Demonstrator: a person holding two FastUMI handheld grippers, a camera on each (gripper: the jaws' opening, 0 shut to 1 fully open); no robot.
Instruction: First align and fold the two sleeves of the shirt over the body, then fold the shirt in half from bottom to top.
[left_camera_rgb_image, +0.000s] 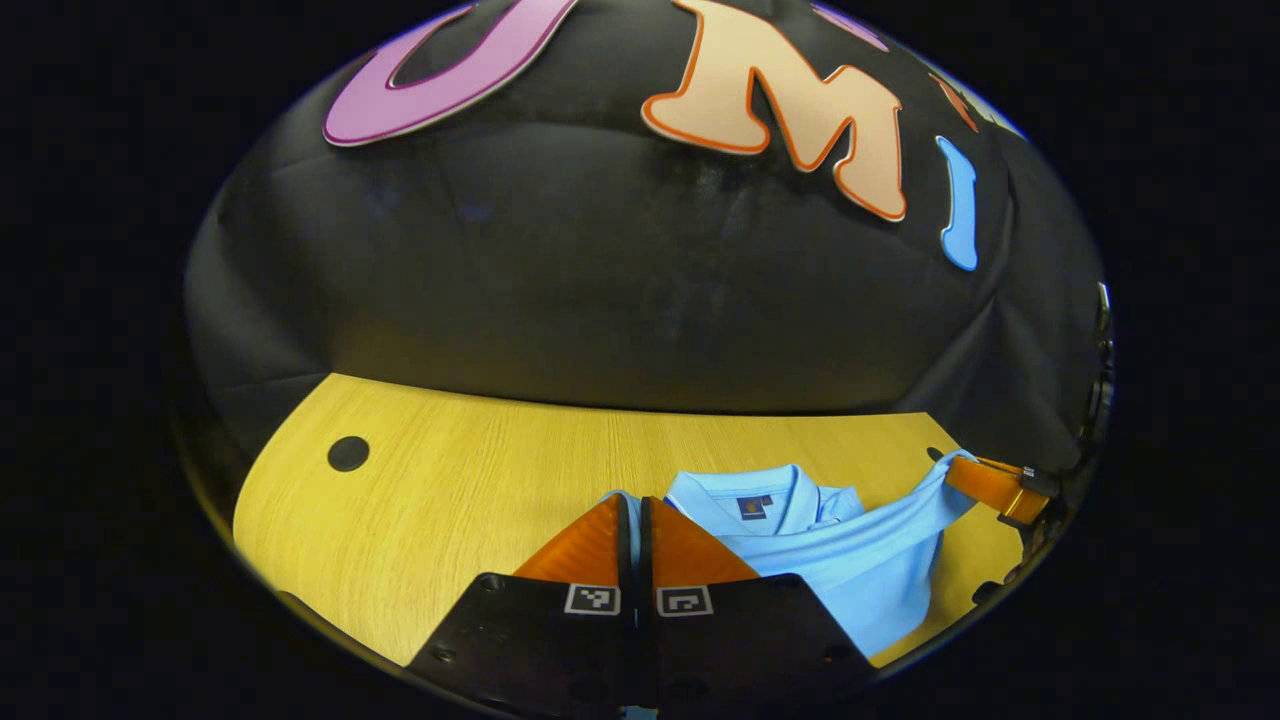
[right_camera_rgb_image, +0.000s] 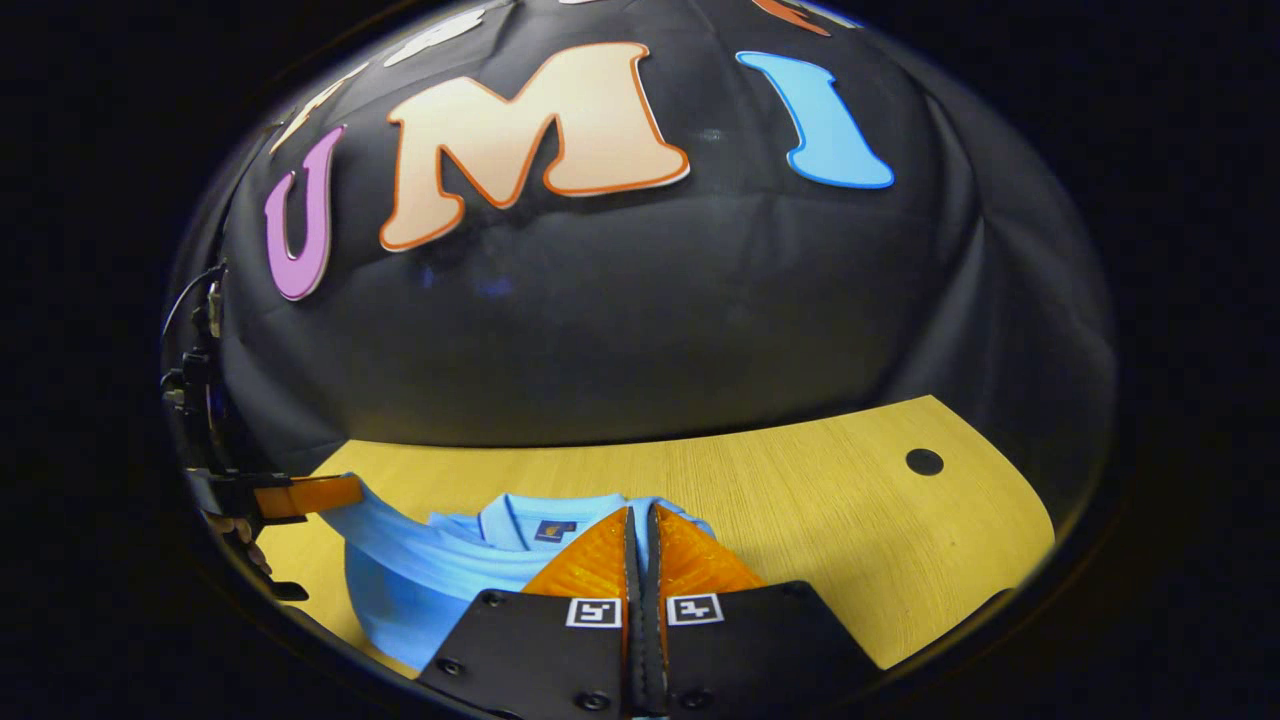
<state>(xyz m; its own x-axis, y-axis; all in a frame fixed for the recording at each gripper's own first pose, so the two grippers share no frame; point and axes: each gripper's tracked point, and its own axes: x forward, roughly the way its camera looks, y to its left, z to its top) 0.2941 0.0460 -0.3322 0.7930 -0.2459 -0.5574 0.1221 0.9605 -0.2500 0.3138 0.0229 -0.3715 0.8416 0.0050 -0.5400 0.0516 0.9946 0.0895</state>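
Nearest the lens in the left gripper view, the left tool (left_camera_rgb_image: 633, 515) sits at 6 o'clock with its two fingers (left_camera_rgb_image: 585, 548) drawn together, a thin dark slit between them; light-blue cloth shows at the tip, so the tool appears clamped on the shirt (left_camera_rgb_image: 850, 565). In the right gripper view, the right tool (right_camera_rgb_image: 641, 525) occupies the same 6 o'clock position, fingers (right_camera_rgb_image: 690, 555) likewise together, apparently pinching the shirt edge.

Table (left_camera_rgb_image: 450, 480): wooden top, spanning the lower half of both views, with a round dark hole (left_camera_rgb_image: 348, 454) at 9 o'clock in the left gripper view.

Shirt: light blue, lying on the table beyond the fingertips, collar (left_camera_rgb_image: 770, 500) toward the booth wall. Its cloth is lifted and stretched between the two tools. In the left gripper view the right tool appears at 3 o'clock gripping a raised corner of cloth.

Collar tag (right_camera_rgb_image: 555, 530): small, dark, inside the neckline.
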